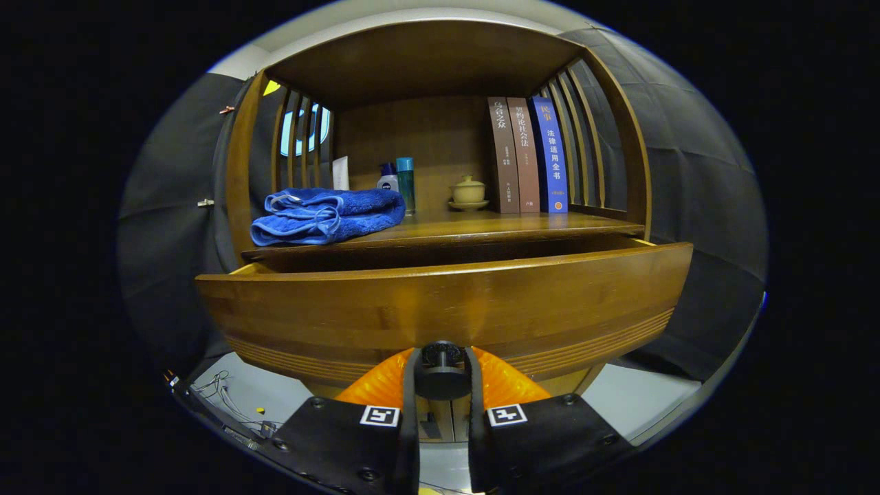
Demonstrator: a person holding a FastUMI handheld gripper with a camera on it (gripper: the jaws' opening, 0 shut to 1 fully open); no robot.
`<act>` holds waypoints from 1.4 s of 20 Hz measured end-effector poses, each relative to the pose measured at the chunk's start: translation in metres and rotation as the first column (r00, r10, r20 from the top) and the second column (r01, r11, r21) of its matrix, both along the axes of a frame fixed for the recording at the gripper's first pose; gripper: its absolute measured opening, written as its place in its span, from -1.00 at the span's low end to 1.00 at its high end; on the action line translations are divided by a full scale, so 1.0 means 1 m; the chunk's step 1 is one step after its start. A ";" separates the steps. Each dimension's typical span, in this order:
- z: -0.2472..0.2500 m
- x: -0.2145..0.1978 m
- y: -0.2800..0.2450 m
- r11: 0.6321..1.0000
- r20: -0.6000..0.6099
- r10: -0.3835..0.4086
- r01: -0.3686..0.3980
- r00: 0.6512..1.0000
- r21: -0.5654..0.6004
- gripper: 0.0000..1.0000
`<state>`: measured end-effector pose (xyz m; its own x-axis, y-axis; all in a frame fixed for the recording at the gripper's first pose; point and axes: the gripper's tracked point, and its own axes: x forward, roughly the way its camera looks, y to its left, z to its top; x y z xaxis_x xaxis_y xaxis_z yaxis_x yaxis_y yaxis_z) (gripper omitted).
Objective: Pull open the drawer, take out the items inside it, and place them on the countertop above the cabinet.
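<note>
A wooden cabinet's drawer [447,309] stands pulled partly out toward me, its curved front filling the space just ahead of the fingers. A dark round knob [441,355] on the drawer front sits between my two fingers, and my gripper [441,368] is shut on it. The drawer's inside is hidden behind its front. Above the drawer runs the countertop [495,225]. A folded blue towel [326,215] lies on the countertop's left part.
At the back of the countertop stand a white card [341,173], two small bottles [398,180], a lidded cup on a saucer [468,192] and three upright books [528,155]. Slatted wooden sides and a top panel enclose the shelf. Wires lie on the pale floor [227,392] below left.
</note>
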<state>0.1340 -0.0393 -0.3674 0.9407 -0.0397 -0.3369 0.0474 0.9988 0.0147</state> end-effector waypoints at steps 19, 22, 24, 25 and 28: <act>0.000 -0.067 -0.002 1.000 -0.007 0.021 -0.021 1.000 0.010 -0.37; 0.000 -0.067 -0.001 1.000 -0.012 0.025 -0.025 1.000 0.006 -0.36; 0.001 -0.070 -0.001 0.999 -0.015 0.039 -0.039 0.999 -0.005 0.18; 0.005 -0.070 -0.003 0.999 -0.010 0.039 -0.039 0.999 -0.022 0.45; 0.026 -0.075 -0.008 0.997 0.005 0.043 -0.042 0.999 -0.070 0.94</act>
